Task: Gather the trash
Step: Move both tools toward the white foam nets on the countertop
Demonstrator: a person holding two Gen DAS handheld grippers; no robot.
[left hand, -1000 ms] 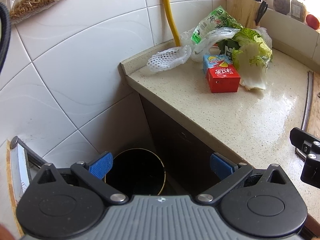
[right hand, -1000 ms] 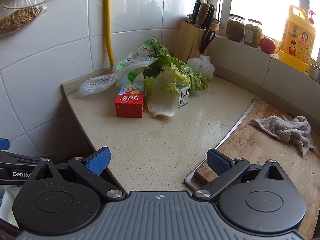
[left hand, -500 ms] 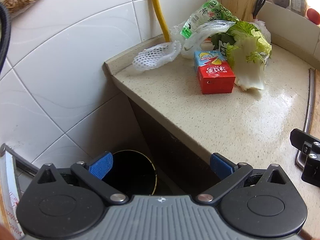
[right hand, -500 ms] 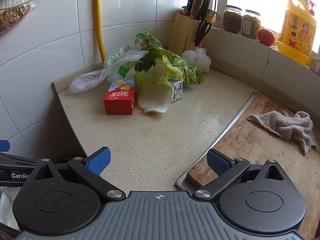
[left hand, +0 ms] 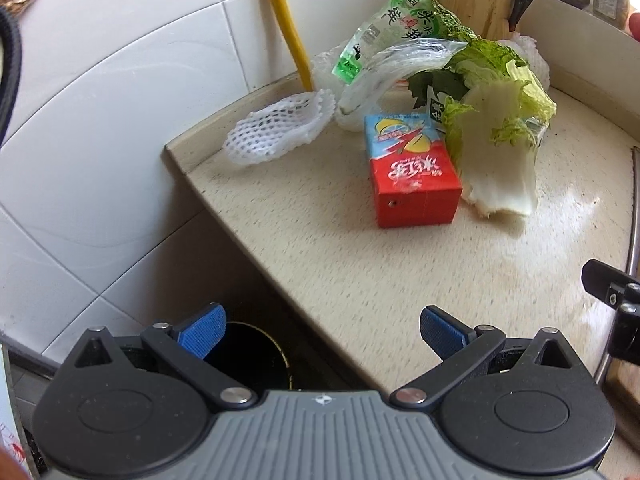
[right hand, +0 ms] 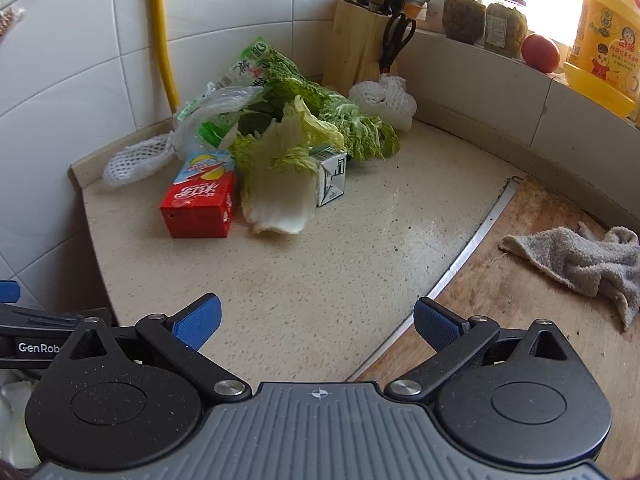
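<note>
A pile of trash sits at the counter's far corner. A red and blue drink carton (left hand: pixel 412 176) (right hand: pixel 200 200) lies in front. Beside it lie cabbage leaves (left hand: pixel 500 148) (right hand: pixel 288 164), a white foam fruit net (left hand: pixel 276 128) (right hand: pixel 136 160), a green printed plastic bag (left hand: pixel 384 40) (right hand: pixel 236 80) and a small white carton (right hand: pixel 331 178). A dark round bin (left hand: pixel 248 352) stands on the floor below the counter's edge. My left gripper (left hand: pixel 322 330) hangs open over that edge, empty. My right gripper (right hand: pixel 316 320) is open and empty above the near counter.
A wooden cutting board (right hand: pixel 540 300) with a grey rag (right hand: pixel 580 256) lies to the right. A knife block (right hand: pixel 364 40), jars (right hand: pixel 464 16), a tomato (right hand: pixel 540 52) and a yellow detergent bottle (right hand: pixel 604 40) line the back ledge. A yellow hose (left hand: pixel 288 28) runs down the tiled wall.
Both grippers have moved forward toward the trash pile, which looks larger now. The bin has slipped lower in the left wrist view. Both stay open.
</note>
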